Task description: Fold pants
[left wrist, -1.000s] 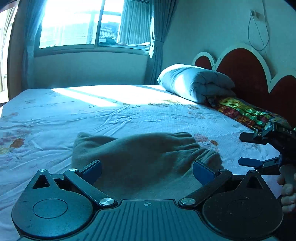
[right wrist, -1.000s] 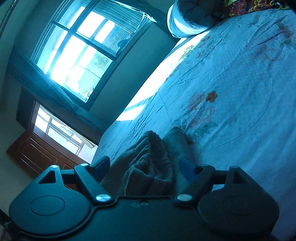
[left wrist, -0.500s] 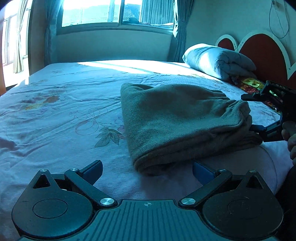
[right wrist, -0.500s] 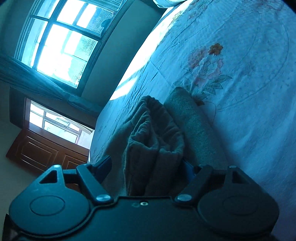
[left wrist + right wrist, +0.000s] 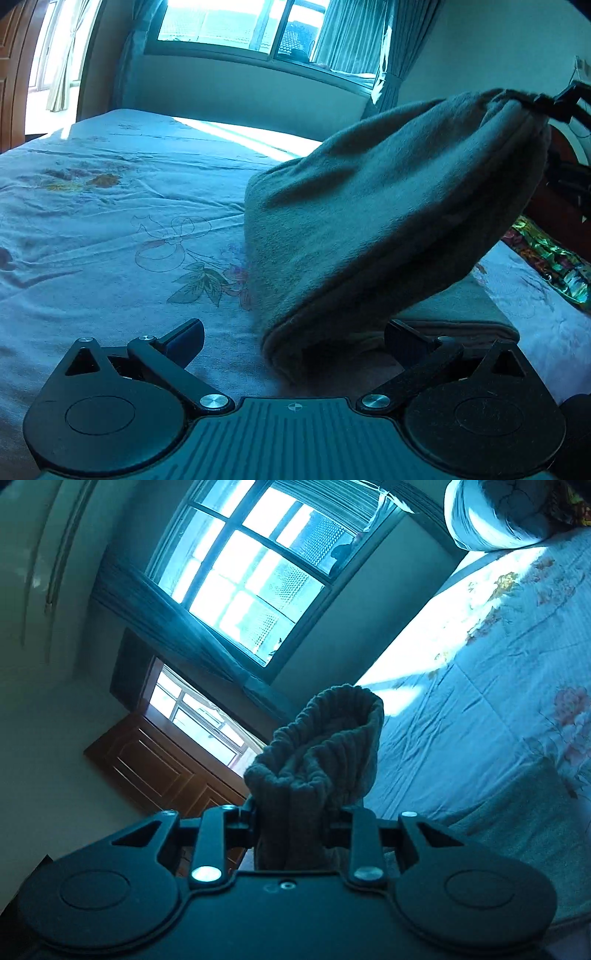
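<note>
The grey fleece pants [image 5: 369,221] lie folded on the bed, with their right end lifted off the sheet. My right gripper [image 5: 291,827] is shut on the bunched ribbed waistband [image 5: 317,753] and holds it up; it shows at the top right of the left wrist view [image 5: 554,101]. My left gripper [image 5: 291,341] is open and low over the sheet, its fingers on either side of the near folded corner of the pants, which still rests on the bed. A lower layer of the pants [image 5: 524,812] stays flat on the bed.
The bed has a pale floral sheet [image 5: 110,229]. A rolled quilt [image 5: 495,513] and a colourful pillow [image 5: 554,266] lie by the red headboard [image 5: 569,206]. A window [image 5: 236,26] with curtains is on the far wall. A wooden cabinet [image 5: 155,764] stands beside the bed.
My right gripper has closed on the waistband end and lifted it off the bed. My left gripper has come closer to the near folded corner and stays open.
</note>
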A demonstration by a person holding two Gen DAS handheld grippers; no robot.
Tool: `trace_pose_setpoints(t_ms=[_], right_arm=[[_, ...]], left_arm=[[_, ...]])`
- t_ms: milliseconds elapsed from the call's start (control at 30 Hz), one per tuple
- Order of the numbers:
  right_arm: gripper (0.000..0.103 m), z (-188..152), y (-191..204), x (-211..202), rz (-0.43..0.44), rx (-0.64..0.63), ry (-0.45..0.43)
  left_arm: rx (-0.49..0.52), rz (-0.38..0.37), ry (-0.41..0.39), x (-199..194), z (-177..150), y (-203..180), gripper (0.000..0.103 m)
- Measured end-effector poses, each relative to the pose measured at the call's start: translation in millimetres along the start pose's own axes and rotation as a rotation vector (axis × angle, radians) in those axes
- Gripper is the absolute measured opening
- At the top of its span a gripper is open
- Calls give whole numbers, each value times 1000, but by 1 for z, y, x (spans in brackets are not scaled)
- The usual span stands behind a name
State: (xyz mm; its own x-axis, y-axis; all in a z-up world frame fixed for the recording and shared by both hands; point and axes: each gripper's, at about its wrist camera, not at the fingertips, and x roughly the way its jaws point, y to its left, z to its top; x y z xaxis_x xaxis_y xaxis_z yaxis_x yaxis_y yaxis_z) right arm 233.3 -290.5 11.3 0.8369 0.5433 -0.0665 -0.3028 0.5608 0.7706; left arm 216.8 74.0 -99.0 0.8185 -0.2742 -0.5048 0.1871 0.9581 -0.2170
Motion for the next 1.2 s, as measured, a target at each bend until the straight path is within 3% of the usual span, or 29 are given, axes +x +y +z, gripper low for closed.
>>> trace_pose_setpoints(t_ms=[67, 133, 200, 267, 300, 433, 600, 667, 733, 833, 1033, 1133, 1200], right_arm=[[21, 6, -1, -11, -16, -21, -32], [21, 3, -31, -16, -106, -1, -25], [21, -19, -85, -12, -247, 33, 28], [20, -50, -150, -7, -387, 180, 132], [20, -59, -170, -19, -323, 241, 84], [22, -53, -155, -17, -329, 178, 90], [21, -41, -135, -27, -268, 133, 38], [21, -41, -135, -33, -293, 121, 25], [21, -47, -155, -29, -374, 128, 60], [24, -51, -175, -31, -334, 241, 54], [34, -38, -137, -41, -400, 63, 38], [36, -27, -114, -55, -467, -54, -41], [38, -17, -97, -58, -443, -130, -81]], left_arm=[[-38, 151, -3, 6, 1, 10, 103], [-163, 152, -13, 6, 0, 33, 103], [-115, 196, 1, 8, -5, 32, 103], [-49, 222, 19, 13, -12, 26, 103], [-27, 226, 19, 14, -14, 23, 103], [-43, 224, 8, 12, -14, 25, 103], [-35, 200, -84, -3, -9, 18, 102], [-18, 195, -37, 5, -11, 16, 102], [5, 198, 5, 15, -18, 14, 103], [11, 193, 0, 15, -18, 15, 103], [33, 178, 19, -2, -15, 15, 103], [32, 157, 30, -20, -12, 20, 103], [18, 160, -17, -36, -6, 24, 103]])
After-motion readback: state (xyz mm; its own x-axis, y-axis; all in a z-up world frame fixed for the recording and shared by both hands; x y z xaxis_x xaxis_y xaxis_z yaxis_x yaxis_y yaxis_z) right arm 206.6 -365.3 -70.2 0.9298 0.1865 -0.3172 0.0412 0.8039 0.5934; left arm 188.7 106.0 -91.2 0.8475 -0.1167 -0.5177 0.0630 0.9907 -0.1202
